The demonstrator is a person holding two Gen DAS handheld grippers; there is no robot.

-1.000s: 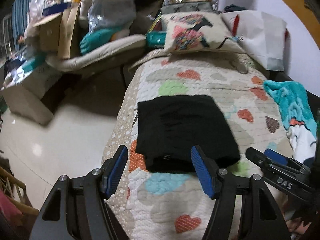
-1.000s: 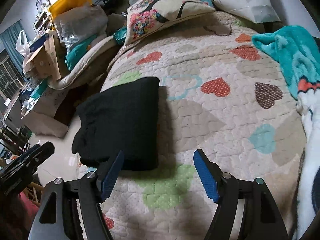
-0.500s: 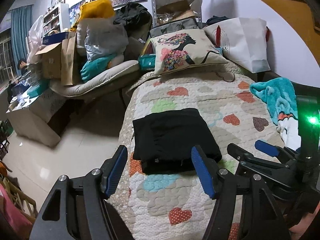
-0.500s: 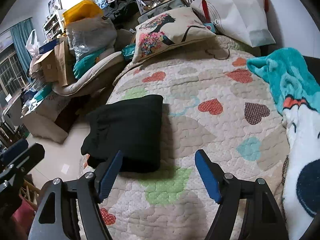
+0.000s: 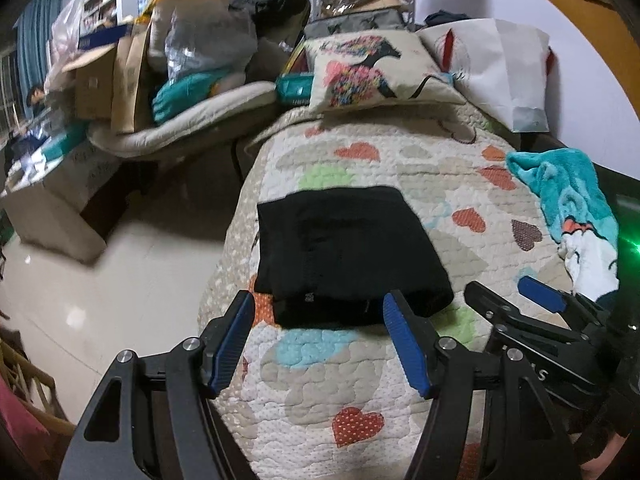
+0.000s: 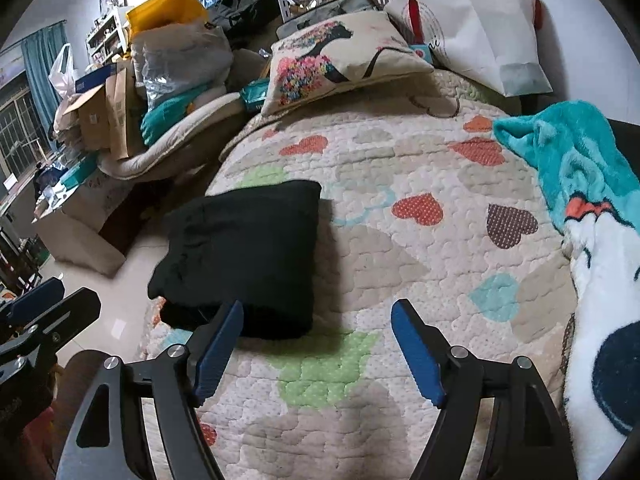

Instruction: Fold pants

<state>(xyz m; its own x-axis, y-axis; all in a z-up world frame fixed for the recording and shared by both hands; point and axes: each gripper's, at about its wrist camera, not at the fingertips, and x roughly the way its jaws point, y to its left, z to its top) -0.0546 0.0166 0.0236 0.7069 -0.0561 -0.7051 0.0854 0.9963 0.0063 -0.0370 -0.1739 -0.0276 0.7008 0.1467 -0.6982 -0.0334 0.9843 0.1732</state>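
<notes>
Black pants (image 5: 344, 252) lie folded into a compact rectangle on the heart-patterned quilt (image 5: 360, 368), near the bed's left edge. My left gripper (image 5: 318, 314) hovers just short of their near edge, open, with nothing between its blue pads. In the right wrist view the same folded pants (image 6: 244, 256) sit left of centre, and my right gripper (image 6: 318, 320) stands open over bare quilt (image 6: 400, 264) beside their near right corner. The right gripper (image 5: 516, 296) also shows at the lower right of the left wrist view, and the left gripper (image 6: 44, 300) at the left edge of the right wrist view.
A printed cushion (image 6: 340, 56) and a white bag (image 6: 476, 20) lie at the head of the bed. A teal and white blanket (image 6: 588, 216) covers the right side. Left of the bed are tiled floor (image 5: 100, 280), boxes and piled bags (image 5: 160, 52).
The left wrist view pulled back from the pants, then came closer again. The right wrist view drew back a little and rolled slightly. The pants have stayed where they lie.
</notes>
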